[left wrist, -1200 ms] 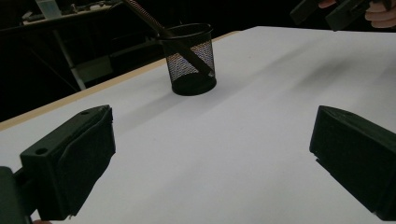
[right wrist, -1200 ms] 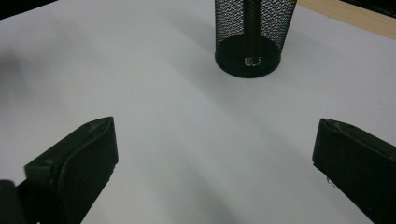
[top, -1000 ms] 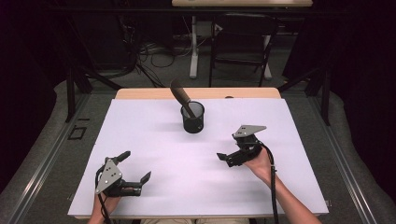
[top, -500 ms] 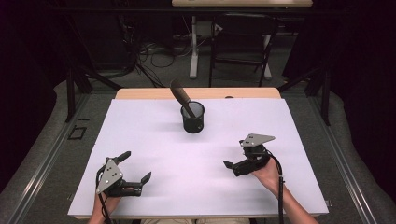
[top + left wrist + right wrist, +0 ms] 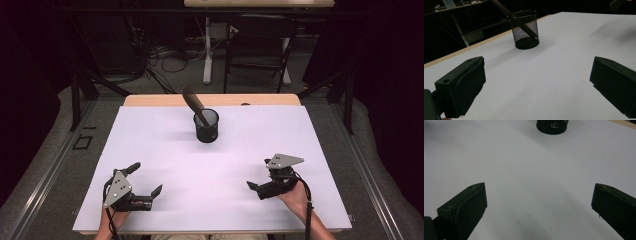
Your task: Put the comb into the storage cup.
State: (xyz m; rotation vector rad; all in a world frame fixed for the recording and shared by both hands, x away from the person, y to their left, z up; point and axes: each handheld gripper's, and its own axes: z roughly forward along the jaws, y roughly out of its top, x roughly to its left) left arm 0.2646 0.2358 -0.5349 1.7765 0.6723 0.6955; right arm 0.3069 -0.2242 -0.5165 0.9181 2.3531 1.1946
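A black mesh cup (image 5: 206,126) stands at the far middle of the white table (image 5: 310,135). A dark rod (image 5: 193,101) leans out of it toward the far left. My left gripper (image 5: 146,178) rests near the front left edge, open and holding nothing. My right gripper (image 5: 259,178) is at the front right, also open and holding nothing. In the left gripper view the cup (image 5: 525,29) and the rod (image 5: 507,11) lie ahead between the wide-apart jaws of the left gripper (image 5: 536,82). In the right gripper view the cup's base (image 5: 552,126) sits at the top edge, beyond the right gripper (image 5: 539,205).
A strip of bare wood (image 5: 150,100) runs along the table's far edge. Behind it are a chair (image 5: 260,45), a table leg and floor cables (image 5: 160,55). Dark curtains close both sides.
My right gripper has drawn back from the middle right toward the front edge, farther from the cup. The left gripper has stayed put.
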